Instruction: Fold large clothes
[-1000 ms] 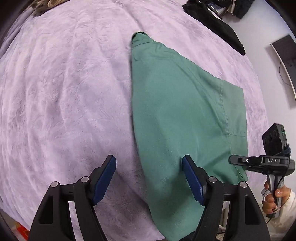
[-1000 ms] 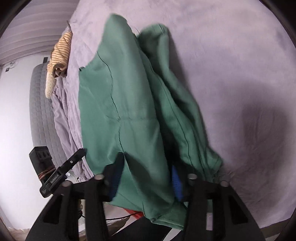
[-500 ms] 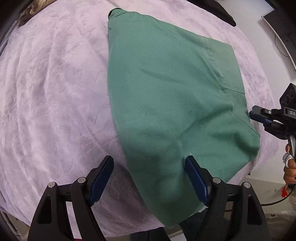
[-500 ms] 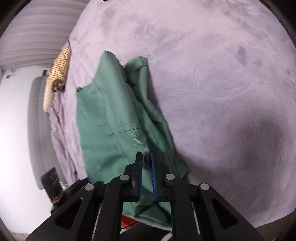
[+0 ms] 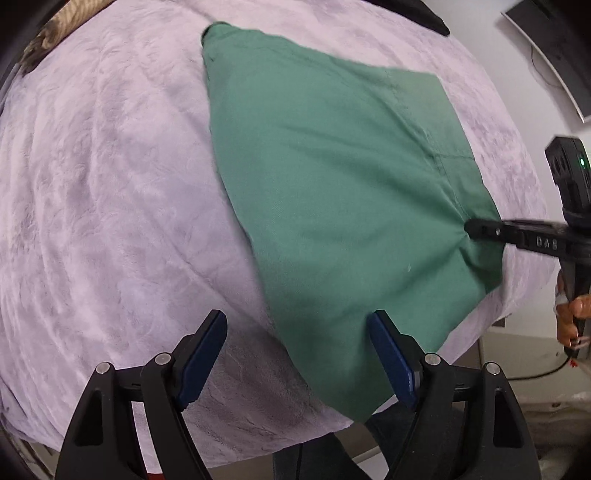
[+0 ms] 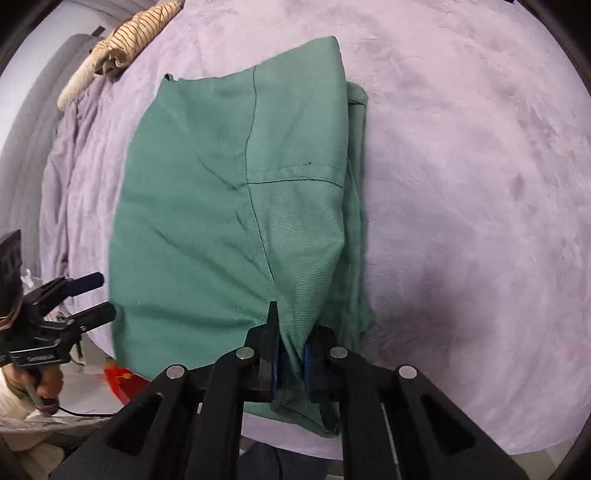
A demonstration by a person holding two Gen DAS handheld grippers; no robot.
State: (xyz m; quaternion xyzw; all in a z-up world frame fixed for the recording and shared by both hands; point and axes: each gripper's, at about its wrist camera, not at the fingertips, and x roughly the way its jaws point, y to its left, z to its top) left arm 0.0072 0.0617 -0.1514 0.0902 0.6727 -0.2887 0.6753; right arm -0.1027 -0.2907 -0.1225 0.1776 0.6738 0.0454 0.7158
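Note:
A large green garment (image 5: 332,192) lies folded on a lilac blanket-covered bed (image 5: 92,184); it also fills the middle of the right wrist view (image 6: 229,206). My right gripper (image 6: 290,354) is shut on the garment's near edge, bunching the cloth; it shows from the side in the left wrist view (image 5: 476,227). My left gripper (image 5: 297,350) is open and empty, its jaws wide over the garment's near left edge and the blanket; it shows at the left of the right wrist view (image 6: 98,297).
A striped folded cloth (image 6: 136,29) lies at the bed's far corner. Dark clothes (image 5: 417,14) lie at the far edge. A dark monitor (image 5: 554,48) stands by the wall. The bed's near edge (image 5: 332,428) drops off just ahead of my left gripper.
My right gripper closed on the garment's edge and pulled it taut. The left gripper stayed open and moved closer over the garment.

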